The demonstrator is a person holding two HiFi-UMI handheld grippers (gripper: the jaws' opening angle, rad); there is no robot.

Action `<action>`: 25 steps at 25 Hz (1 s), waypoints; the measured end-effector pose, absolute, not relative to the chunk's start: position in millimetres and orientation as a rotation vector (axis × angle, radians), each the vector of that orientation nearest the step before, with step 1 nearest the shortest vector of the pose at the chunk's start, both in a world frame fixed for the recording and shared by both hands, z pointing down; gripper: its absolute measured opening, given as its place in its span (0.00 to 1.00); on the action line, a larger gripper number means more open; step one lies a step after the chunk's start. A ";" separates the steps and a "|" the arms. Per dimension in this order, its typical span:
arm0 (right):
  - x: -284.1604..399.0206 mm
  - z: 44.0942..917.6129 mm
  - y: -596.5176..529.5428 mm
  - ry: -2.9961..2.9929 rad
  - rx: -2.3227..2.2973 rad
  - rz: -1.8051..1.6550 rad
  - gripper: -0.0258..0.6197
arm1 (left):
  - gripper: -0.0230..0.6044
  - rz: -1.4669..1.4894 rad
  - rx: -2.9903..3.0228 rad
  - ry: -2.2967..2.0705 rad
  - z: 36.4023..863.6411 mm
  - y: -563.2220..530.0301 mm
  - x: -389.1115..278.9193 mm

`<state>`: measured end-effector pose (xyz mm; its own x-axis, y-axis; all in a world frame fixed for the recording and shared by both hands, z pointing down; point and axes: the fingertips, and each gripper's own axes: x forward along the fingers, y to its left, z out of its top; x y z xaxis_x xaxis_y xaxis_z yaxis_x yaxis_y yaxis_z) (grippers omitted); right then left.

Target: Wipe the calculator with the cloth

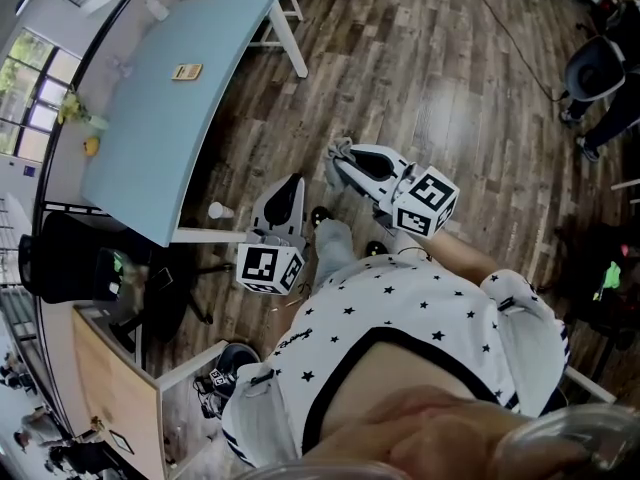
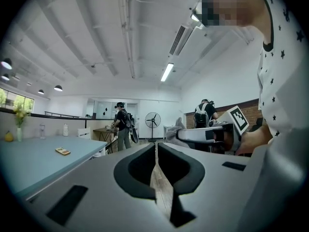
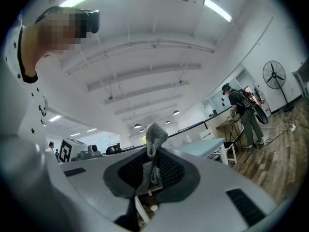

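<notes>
**Right gripper view: cloth [image 3: 155, 135] clamped, calculator [image 1: 187, 71] well apart**

A grey, knitted fold of cloth is pinched between the closed jaws of the right gripper [image 3: 153, 153], with its bunched tip standing above them. The left gripper [image 2: 156, 151] is seen with its jaws drawn together on nothing. The calculator, a small flat tan rectangle, is laid on the pale blue table [image 1: 150, 138], far from both grippers. Its keys cannot be made out.

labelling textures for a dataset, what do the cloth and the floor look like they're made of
Cloth: grey fabric, seemingly knitted or terry; a looped, ribbed texture shows.
Floor: wood or wood-look planks, slightly glossy; grain and board seams show.
</notes>
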<state>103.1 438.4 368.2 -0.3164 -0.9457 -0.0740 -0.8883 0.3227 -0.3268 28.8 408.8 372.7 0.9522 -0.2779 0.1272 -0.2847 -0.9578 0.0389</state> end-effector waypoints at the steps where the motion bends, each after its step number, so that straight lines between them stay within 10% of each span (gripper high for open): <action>1: 105.0 369.1 434.8 2.338 -1.664 -0.334 0.12 | 0.10 0.187 3.044 -0.439 374.1 405.1 30.3; 25: 143.3 367.9 290.0 2.286 -1.728 -0.347 0.12 | 0.10 0.147 3.062 -0.362 370.8 251.4 71.6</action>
<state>143.3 290.0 367.9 -0.2623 -0.9632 -0.0582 -0.9027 0.2662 -0.3381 71.6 251.4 370.8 0.9679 -0.2300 0.1009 -0.2352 -0.9710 0.0432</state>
